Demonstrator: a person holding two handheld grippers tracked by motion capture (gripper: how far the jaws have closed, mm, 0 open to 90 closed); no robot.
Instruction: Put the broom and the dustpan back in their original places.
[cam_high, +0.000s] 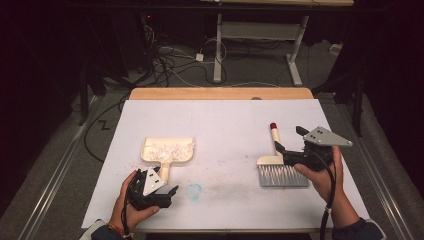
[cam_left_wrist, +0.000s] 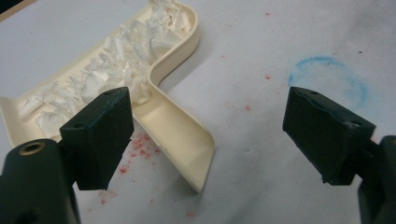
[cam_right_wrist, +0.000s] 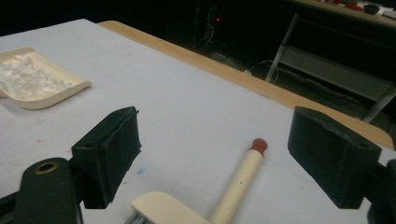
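Observation:
A cream dustpan (cam_high: 167, 150) holding white shredded scraps lies left of centre on the white table cover, handle toward me. My left gripper (cam_high: 161, 192) hovers just behind the dustpan handle (cam_left_wrist: 180, 135), open and empty. In the left gripper view the scraps (cam_left_wrist: 112, 70) fill the pan. A cream hand brush (cam_high: 280, 167) with a red-tipped handle (cam_right_wrist: 240, 179) and pale bristles lies at the right. My right gripper (cam_high: 290, 140) is open over the brush, its jaws standing either side of the handle without touching. The dustpan (cam_right_wrist: 35, 86) also sits far left in the right gripper view.
A faint blue ring mark (cam_high: 194, 191) and red specks (cam_left_wrist: 140, 149) lie on the cover near the dustpan handle. The wooden table edge (cam_high: 220, 93) runs along the far side. Beyond it are cables on the floor and a white desk frame (cam_high: 260, 35).

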